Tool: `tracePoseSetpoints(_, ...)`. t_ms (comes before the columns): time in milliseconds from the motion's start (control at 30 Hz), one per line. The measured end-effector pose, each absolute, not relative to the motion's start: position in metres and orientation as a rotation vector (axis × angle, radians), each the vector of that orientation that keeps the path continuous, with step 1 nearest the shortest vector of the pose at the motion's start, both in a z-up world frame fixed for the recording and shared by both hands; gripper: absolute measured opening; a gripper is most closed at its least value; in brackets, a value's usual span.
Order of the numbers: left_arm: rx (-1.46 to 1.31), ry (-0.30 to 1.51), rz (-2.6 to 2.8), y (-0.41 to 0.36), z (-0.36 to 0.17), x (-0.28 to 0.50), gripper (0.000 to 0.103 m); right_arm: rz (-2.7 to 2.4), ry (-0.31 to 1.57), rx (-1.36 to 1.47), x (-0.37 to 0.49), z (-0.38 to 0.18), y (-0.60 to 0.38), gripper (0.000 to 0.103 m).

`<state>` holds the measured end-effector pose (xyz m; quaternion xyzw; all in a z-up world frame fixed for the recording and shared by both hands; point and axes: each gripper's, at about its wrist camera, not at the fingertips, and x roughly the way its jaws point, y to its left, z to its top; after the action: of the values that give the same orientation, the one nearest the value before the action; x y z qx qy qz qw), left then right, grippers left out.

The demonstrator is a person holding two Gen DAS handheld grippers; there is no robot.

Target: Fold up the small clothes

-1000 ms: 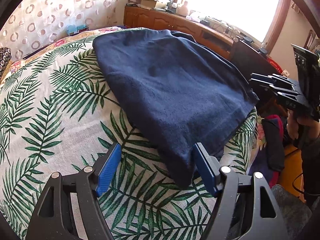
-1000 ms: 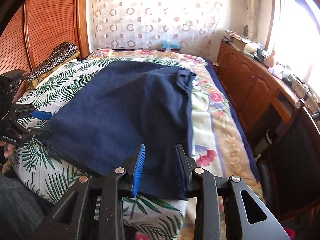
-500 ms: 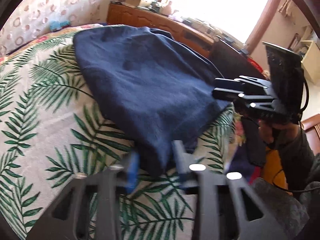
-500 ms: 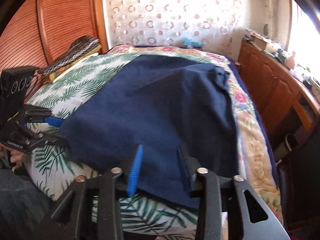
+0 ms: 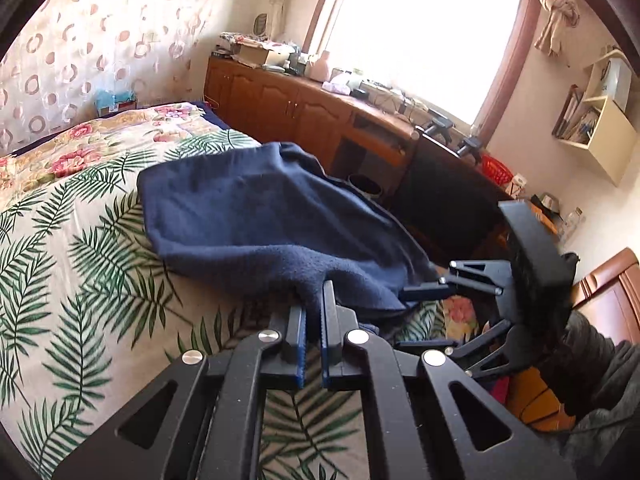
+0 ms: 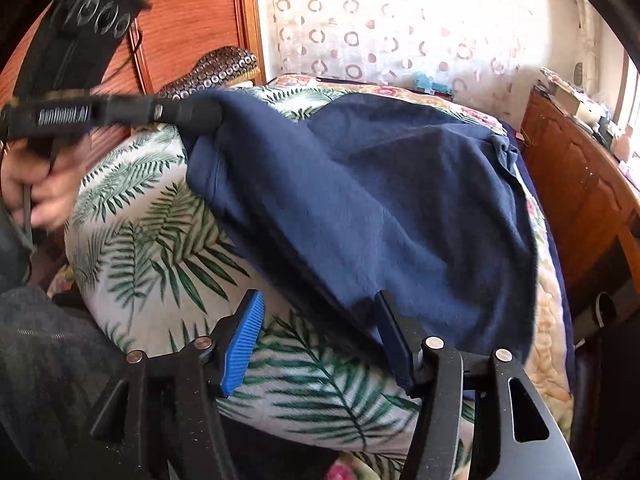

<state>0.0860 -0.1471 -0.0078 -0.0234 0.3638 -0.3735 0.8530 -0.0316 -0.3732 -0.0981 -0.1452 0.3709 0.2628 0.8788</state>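
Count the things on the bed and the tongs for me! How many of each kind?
Blue cloths: 1
Leaf-print bedspreads: 1
Spotted cushions: 1
Tongs: 2, left tongs and right tongs
Total: 5

Bed w/ palm-leaf cover (image 5: 80, 264) = landmark. Floral quilt (image 5: 92, 140) lies at its far end. Wood cabinet run (image 5: 288, 112) stands beside bed, window side, top cluttered w/ boxes + bottles. Bright window (image 5: 420, 28) above cabinet. Ring-pattern curtain (image 6: 380, 28) hangs behind bed's far end. Patterned cushion (image 6: 216, 70) on bed by wood wall panel (image 6: 188, 12). Cream wall shelf (image 5: 596, 120) well apart from bed.
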Motion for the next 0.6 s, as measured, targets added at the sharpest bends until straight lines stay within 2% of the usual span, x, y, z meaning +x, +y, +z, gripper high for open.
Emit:
tracePoseSetpoints(200, -0.094, 0.744, -0.758, -0.142, -0.001, 0.099, 0.005, 0.407, 0.811, -0.352, -0.012, -0.109, -0.404, 0.06)
tracePoseSetpoints(233, -0.096, 0.743, -0.756, -0.14, 0.0, 0.099, 0.005, 0.398, 0.812, -0.348, -0.009, -0.109, -0.41, 0.057)
tracePoseSetpoints(267, -0.099, 0.741, -0.752, -0.138, 0.0, 0.101, 0.005, 0.393, 0.807, -0.344, -0.006, -0.108, -0.416, 0.049)
tracePoseSetpoints(333, -0.104, 0.74, -0.75, -0.135, 0.001, 0.105, 0.005, 0.402, 0.799, -0.342, 0.002, -0.103, -0.422, 0.004)
tracePoseSetpoints(600, -0.102, 0.714, -0.678, -0.123, 0.015, 0.157, 0.005, 0.408, 0.623, -0.299, 0.066, -0.039, -0.428, 0.004)
